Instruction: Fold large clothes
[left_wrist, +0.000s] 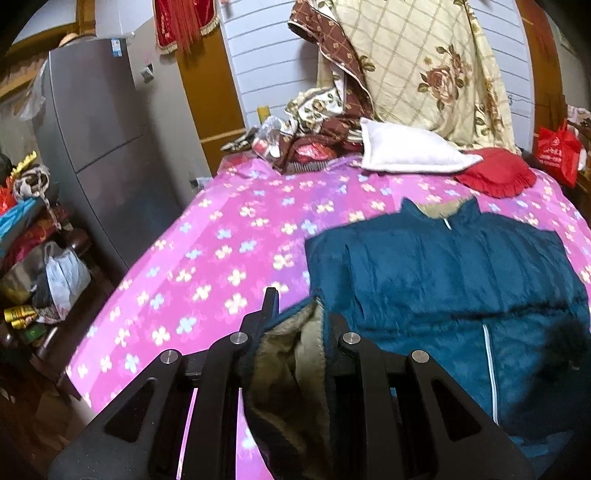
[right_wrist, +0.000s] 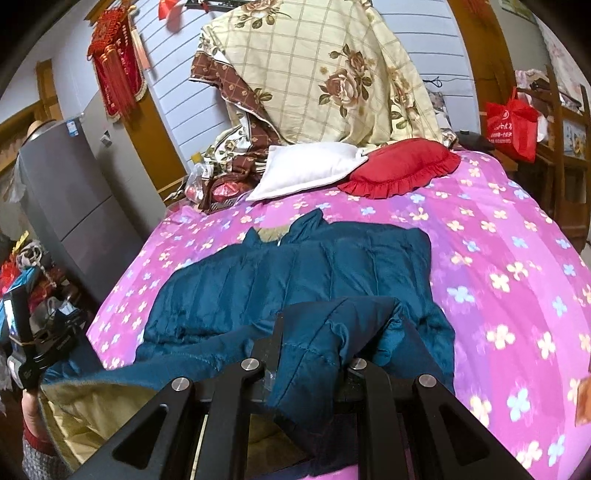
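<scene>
Left gripper (left_wrist: 295, 314) clamped on teal quilted jacket with tan fleece lining (left_wrist: 436, 273), hem bunched between its fingers; right gripper (right_wrist: 341, 325) pinching same hem. Jacket body flat ahead on pink flowered bedspread (left_wrist: 207, 236); beyond, white pillow (right_wrist: 306, 166), red frilled cushion (right_wrist: 402, 166).

Jacket (right_wrist: 295, 273) on bed (right_wrist: 498, 258), before pillows (right_wrist: 306, 166)

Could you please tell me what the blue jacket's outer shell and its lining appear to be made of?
The blue jacket has a smooth, faintly shiny teal shell stitched into padded panels, which suggests a quilted synthetic such as nylon or polyester. Its lining, exposed where the left gripper pinches the hem, is tan, matte and fuzzy, probably fleece or plush pile.
</scene>
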